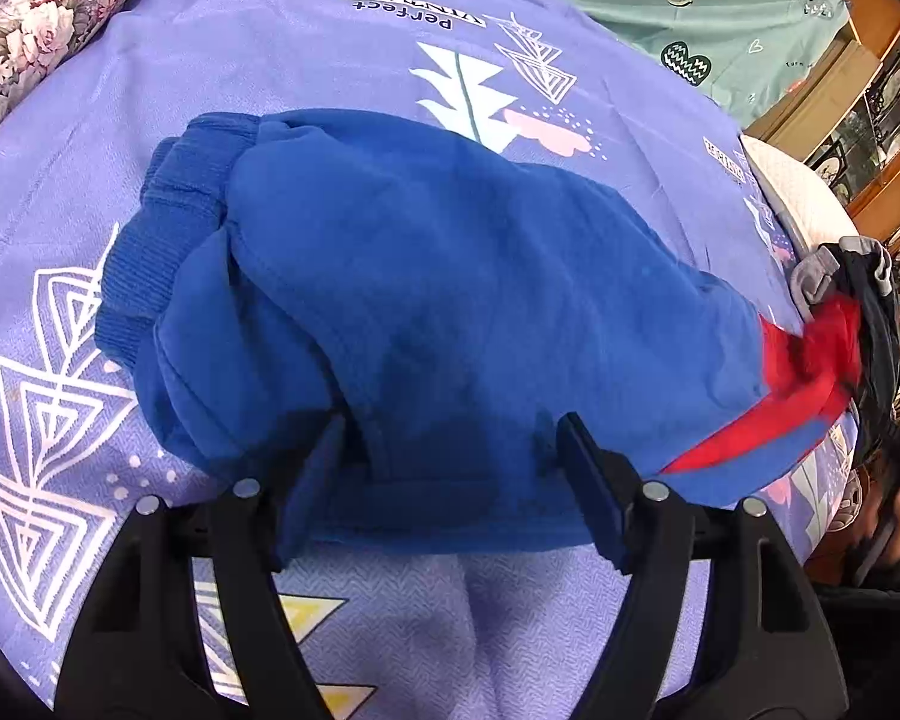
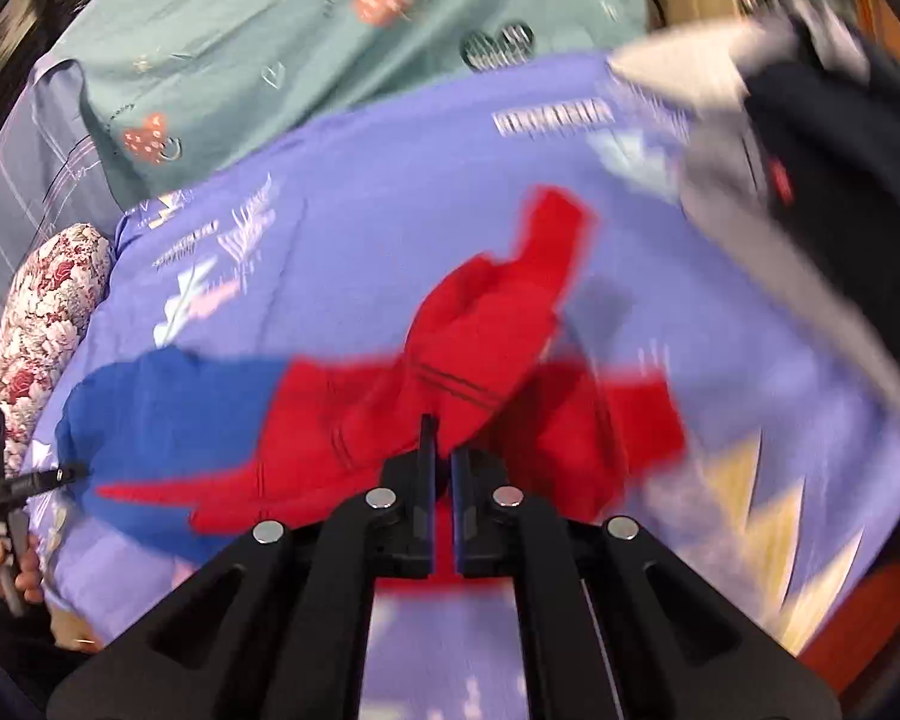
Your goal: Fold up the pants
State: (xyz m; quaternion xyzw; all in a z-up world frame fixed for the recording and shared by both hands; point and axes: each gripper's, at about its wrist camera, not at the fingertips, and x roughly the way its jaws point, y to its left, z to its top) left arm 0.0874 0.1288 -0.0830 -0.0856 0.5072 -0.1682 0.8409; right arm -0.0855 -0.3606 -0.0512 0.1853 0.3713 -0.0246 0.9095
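Soft blue fleece pants [image 1: 450, 300], folded into a thick bundle with ribbed cuffs, lie on a lilac printed bedsheet [image 1: 330, 60]. The left gripper [image 1: 450, 468] straddles their near edge, jaws apart. Beside them, the right gripper [image 2: 444, 468] closes on blurred red cloth [image 2: 480, 324].

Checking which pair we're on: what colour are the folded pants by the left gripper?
Blue pants; clearest in the left wrist view.

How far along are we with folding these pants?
Done: the blue pants lie folded into a compact bundle on the purple sheet, and the left gripper stands open over them. In hand: the right gripper is shut at the red pants; blur hides any grip. Left: the red pants look crumpled, unfolded.
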